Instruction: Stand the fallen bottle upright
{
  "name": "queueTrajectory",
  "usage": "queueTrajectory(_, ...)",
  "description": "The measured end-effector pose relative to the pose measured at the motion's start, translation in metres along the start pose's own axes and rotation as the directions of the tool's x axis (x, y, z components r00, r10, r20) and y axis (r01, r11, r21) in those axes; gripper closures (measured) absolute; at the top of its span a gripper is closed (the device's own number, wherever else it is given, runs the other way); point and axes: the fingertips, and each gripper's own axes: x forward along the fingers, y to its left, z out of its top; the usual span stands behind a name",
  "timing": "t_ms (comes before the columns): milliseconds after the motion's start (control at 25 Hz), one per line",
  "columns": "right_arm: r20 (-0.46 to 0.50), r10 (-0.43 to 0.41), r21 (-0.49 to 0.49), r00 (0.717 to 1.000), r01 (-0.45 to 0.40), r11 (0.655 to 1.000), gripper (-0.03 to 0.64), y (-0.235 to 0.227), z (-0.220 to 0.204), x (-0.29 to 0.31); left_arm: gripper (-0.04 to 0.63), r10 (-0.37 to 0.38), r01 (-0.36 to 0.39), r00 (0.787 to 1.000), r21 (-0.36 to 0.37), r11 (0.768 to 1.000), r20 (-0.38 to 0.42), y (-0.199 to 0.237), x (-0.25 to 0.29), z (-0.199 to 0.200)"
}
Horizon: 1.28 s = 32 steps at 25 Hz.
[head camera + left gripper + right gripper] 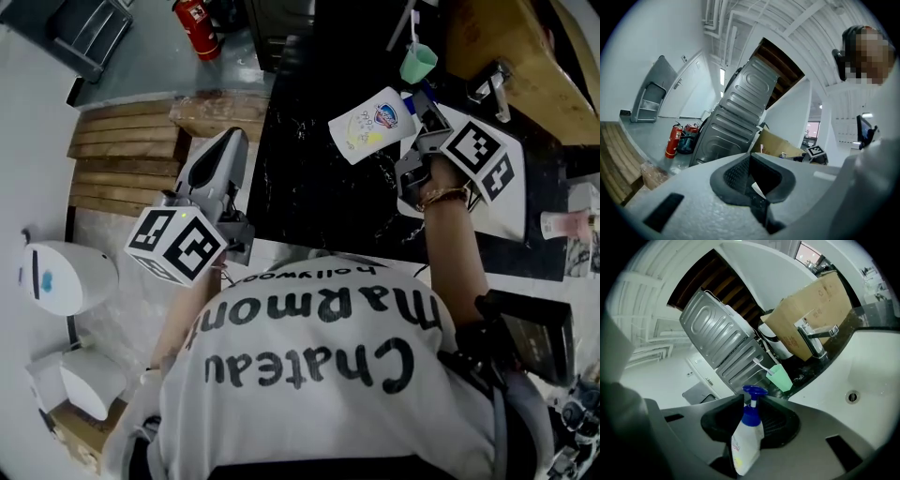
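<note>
The bottle (372, 124) is white with a blue pump top and hangs tilted above the black countertop (309, 187), its base toward the left. My right gripper (419, 120) is shut on its upper part, near the pump. In the right gripper view the bottle (748, 441) stands between the dark pads (723, 420), with the blue pump (753, 392) poking out past them. My left gripper (228, 142) hovers off the counter's left edge and points away, its jaws together with nothing in them. In the left gripper view the left gripper (754, 182) faces a grey metal panel (740, 117).
A green cup (418, 62) with a toothbrush stands behind the bottle; the cup (780, 377) also shows in the right gripper view. A white sink (511, 202) and faucet (491, 82) lie right. A cardboard box (811, 310), a fire extinguisher (197, 28) and wooden slats (122, 159) are around.
</note>
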Motion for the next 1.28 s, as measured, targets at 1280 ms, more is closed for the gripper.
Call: queueTrajectory(1280, 0.149, -0.090, -0.377, 0.985, 0.141, 0.915, 0.515, 0.094, -0.040, -0.049, 0.580, -0.136, 0.136, 0.991, -0.006, 0.991, -0.017, 0.036, -0.070, 0.041)
